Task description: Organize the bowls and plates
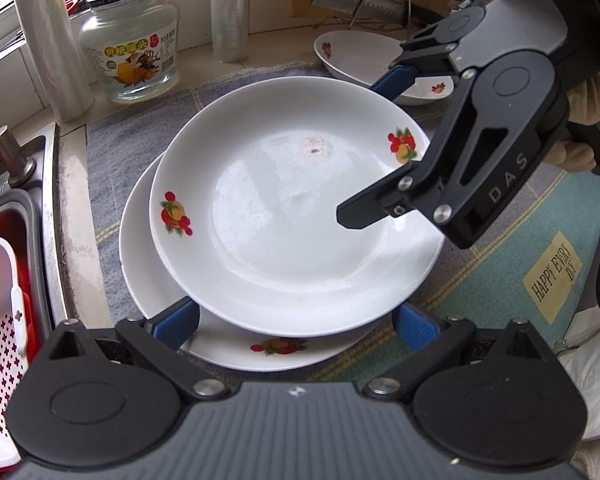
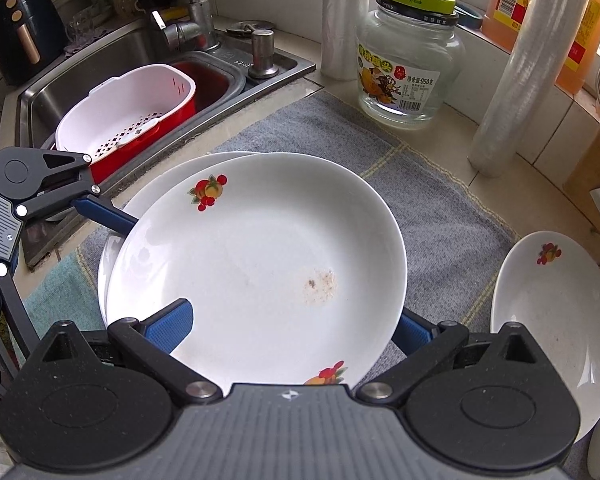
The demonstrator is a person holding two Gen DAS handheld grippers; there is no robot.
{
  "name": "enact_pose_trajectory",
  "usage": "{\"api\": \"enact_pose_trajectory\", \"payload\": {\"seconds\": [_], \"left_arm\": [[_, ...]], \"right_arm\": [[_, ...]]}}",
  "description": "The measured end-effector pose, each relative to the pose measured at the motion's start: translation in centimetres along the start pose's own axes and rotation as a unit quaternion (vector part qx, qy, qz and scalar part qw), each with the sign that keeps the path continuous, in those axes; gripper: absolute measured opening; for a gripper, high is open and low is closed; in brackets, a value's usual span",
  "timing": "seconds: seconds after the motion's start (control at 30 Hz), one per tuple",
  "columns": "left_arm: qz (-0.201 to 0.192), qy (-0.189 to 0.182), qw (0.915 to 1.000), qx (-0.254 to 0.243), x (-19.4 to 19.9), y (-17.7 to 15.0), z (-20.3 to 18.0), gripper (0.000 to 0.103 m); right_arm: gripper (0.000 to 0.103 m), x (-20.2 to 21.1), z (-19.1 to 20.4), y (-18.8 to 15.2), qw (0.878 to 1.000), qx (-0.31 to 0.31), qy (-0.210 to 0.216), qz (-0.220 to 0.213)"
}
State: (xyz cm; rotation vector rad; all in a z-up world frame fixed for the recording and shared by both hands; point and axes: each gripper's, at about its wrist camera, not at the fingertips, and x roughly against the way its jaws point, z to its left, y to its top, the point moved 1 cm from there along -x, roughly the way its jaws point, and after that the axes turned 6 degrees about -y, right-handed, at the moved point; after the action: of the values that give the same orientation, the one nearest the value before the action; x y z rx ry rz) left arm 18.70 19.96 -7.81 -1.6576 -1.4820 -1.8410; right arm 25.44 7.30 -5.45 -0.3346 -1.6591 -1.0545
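Stacking step: both the left hand-held gripper (image 1: 296, 322) and right hand-held gripper (image 2: 292, 326) sat spread wide around the top plate (image 1: 296, 208), gripping nothing; next move probably needs centering it on the lower plate (image 1: 148, 252).

Left gripper (image 1: 296, 322): low and near its own camera, its 2 blue-padded fingers (image 1: 178, 320) spread wide apart.
Right gripper (image 1: 366, 148): reaching in from the right, its 2 fingers also spread wide, 1 blue pad (image 1: 392, 80) showing.
Hand (image 1: 580, 148): pale glove gripping the right gripper's handle.
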Motion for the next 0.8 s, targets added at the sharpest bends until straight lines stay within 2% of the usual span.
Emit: {"api": "enact_pose_trajectory", "payload": {"seconds": [0.53,0.8], "left_arm": [[0.018,0.012,0.9998,-0.001,-0.34,0.38,-0.02,0.102],[0.013,0.014,0.9998,0.0,0.0,0.28,-0.36,0.102]], "right_arm": [[0.103,0.53,-0.03,-0.49,1.0,-0.004,0.01,-0.001],[0.103,0.64,-0.04,-0.94,1.0,-0.001,0.009,0.004]]}}
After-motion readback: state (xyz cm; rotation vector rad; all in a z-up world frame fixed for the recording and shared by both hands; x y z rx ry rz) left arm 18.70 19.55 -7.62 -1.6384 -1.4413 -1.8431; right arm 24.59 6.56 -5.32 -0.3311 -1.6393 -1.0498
